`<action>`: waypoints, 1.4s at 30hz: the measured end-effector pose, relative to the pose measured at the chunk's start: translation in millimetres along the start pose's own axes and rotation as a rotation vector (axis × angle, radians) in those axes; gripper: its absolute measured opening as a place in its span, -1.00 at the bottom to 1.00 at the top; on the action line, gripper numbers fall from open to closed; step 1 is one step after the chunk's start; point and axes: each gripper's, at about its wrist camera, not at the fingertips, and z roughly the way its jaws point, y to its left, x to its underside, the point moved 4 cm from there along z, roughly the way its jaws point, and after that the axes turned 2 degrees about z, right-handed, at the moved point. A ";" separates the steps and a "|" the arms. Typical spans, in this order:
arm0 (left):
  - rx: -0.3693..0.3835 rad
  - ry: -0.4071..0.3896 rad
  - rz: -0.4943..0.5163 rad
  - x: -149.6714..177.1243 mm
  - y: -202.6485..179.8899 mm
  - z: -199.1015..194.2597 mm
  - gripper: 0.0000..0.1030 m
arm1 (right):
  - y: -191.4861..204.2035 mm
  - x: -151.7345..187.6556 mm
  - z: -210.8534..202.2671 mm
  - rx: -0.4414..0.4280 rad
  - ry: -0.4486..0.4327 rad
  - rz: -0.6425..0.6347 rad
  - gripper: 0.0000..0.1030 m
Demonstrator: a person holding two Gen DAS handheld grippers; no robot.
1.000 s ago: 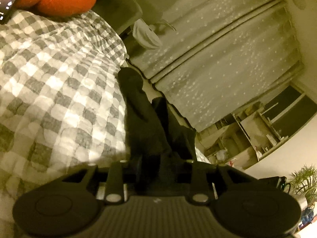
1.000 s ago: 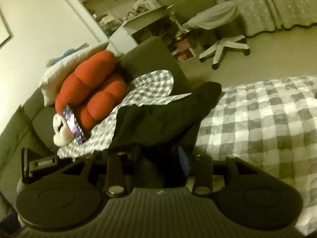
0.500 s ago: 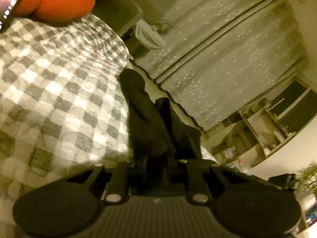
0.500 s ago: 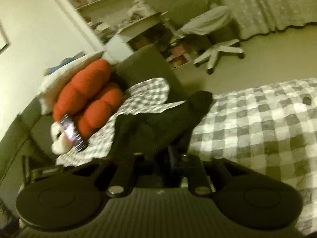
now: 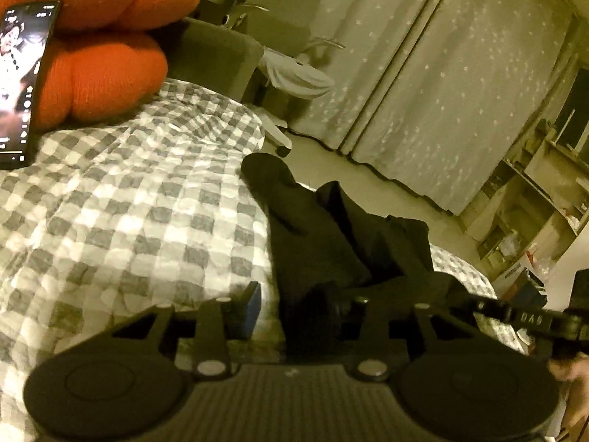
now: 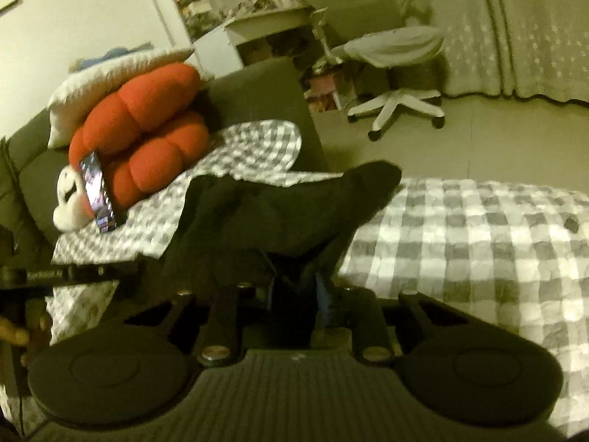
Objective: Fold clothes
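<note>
Left tongs (image 5: 294,305) gape beside black garment (image 5: 316,243) (on checked quilt (image 5: 129,202)); right tongs (image 6: 294,291) pinch it.

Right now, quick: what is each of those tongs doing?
Left tongs: open, black garment lying between the fingers.
Right tongs: shut on the black garment.

Star-dotted curtains (image 6: 515,29) to floor (image 6: 478,140); white swivel chair (image 6: 397,59); cluttered shelves (image 5: 533,199); dim yellowish light.

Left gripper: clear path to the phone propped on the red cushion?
Probably yes: only bare checked blanket lies between the left gripper and the phone. But black cloth sits between its open fingers.
</note>
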 end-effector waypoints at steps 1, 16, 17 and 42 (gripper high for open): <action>-0.007 -0.001 0.003 -0.1 -0.6 -2.1 -0.26 | 0.1 -0.4 0.6 0.002 -0.004 0.003 -0.53; 0.225 0.117 0.273 65.5 -105.2 -14.4 -0.18 | -2.0 -0.9 10.4 -0.009 0.003 0.070 -0.46; 0.221 0.134 0.285 72.0 -108.9 -9.6 -0.18 | -2.9 -1.0 10.7 -0.012 0.002 0.074 -0.46; 0.345 0.127 0.340 71.1 -119.5 -16.2 -0.17 | -6.9 3.3 -2.7 -0.078 0.088 0.001 -0.14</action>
